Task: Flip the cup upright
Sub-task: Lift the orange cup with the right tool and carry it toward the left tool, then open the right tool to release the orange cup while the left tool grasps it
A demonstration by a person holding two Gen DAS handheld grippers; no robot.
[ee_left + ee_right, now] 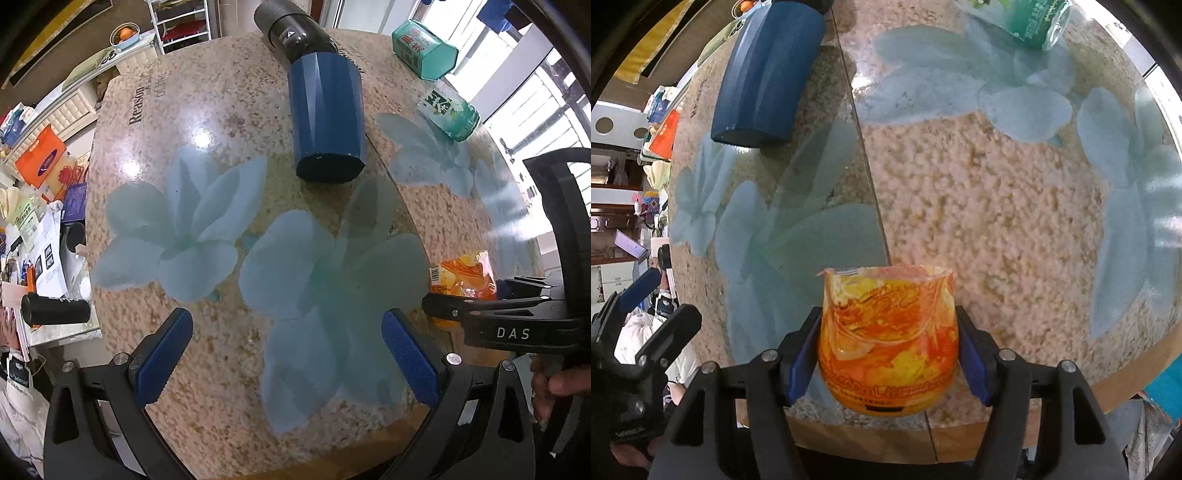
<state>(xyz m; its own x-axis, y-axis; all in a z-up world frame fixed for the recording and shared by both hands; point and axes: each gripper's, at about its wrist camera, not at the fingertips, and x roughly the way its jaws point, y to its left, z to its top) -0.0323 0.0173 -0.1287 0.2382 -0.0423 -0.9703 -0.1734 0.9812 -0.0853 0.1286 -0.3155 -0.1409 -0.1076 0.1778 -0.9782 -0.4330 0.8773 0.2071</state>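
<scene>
Gripping orange cup point(888, 343) w/ right gripper point(888, 354), pads on both sides, near table point(997, 206) front edge. Left gripper point(288, 354) spread wide, holding nothing. Best: keep squeeze light (thin wall), rotate slow, set base flat.

Cup point(888, 343) at worktop point(997, 221) near edge, between right gripper point(888, 354) fingers point(801, 363). Bottle point(325, 110) lying at centre, far side. Can point(448, 114) and box point(424, 48) right of bottle, box behind can.

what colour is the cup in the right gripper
The cup is translucent orange and yellow with red swirls; the right wrist view shows it best.
</scene>
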